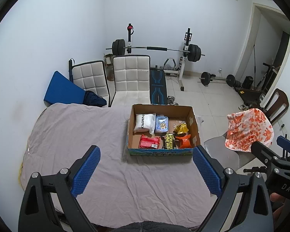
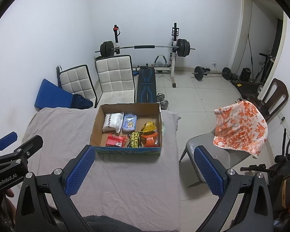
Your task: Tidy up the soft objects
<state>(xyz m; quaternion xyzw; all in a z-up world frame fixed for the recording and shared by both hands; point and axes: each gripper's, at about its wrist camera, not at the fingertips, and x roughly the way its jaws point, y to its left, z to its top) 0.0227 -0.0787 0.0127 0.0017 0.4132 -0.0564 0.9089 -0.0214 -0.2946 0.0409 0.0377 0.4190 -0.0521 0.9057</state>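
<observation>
Both grippers, left gripper (image 1: 146, 169) and right gripper (image 2: 145, 169), gape empty short of the cardboard box (image 1: 160, 151); its soft, light packets (image 1: 145, 124) suit a mid-body pinch.

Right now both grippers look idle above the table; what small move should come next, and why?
Probably swing the right gripper rightward toward the orange-and-white cloth draped over the chair. Both grippers' jaws stand wide open and hold nothing, the cardboard box already holds several packets, and the cloth is the one soft item still lying outside it, on the right gripper's side.
</observation>
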